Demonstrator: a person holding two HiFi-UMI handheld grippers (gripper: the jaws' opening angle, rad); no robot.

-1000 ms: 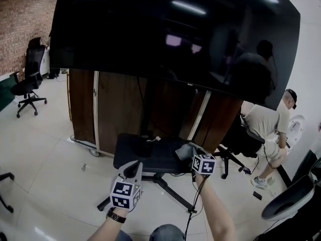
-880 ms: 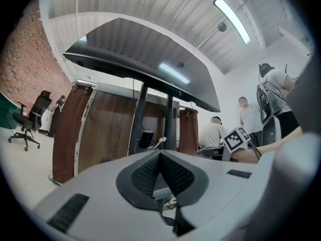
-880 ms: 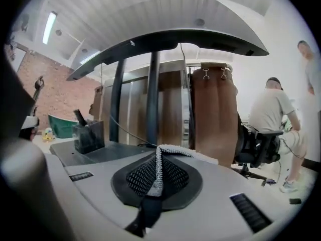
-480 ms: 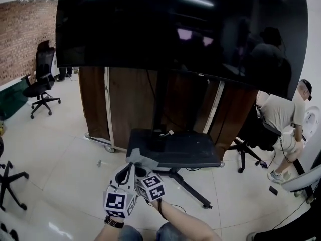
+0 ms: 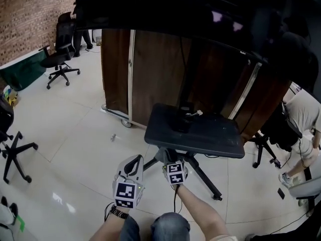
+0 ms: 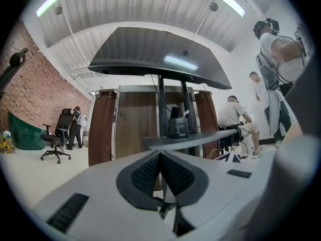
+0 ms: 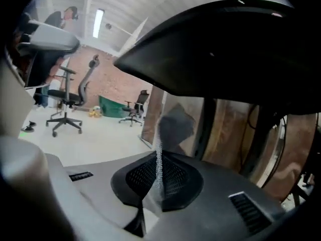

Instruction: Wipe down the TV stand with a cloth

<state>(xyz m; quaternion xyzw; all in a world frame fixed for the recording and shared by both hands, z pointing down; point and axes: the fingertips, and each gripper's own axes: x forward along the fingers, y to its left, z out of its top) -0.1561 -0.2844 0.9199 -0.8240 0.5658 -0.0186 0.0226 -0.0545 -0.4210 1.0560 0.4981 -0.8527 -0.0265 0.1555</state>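
**Cloth pinched in right tongs**

Held just in front of the TV stand shelf's near edge. Left tongs pressed together, nothing between. Black box on the shelf, with a white item sticking out.

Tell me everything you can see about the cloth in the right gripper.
The cloth is thin, grey and soft-looking, with a pale woven edge. The right gripper has its jaws shut on it, and a crumpled flap stands up past the jaw tips. In the head view it is held low, in front of the stand's black shelf. Whether it touches the shelf's front edge cannot be told.
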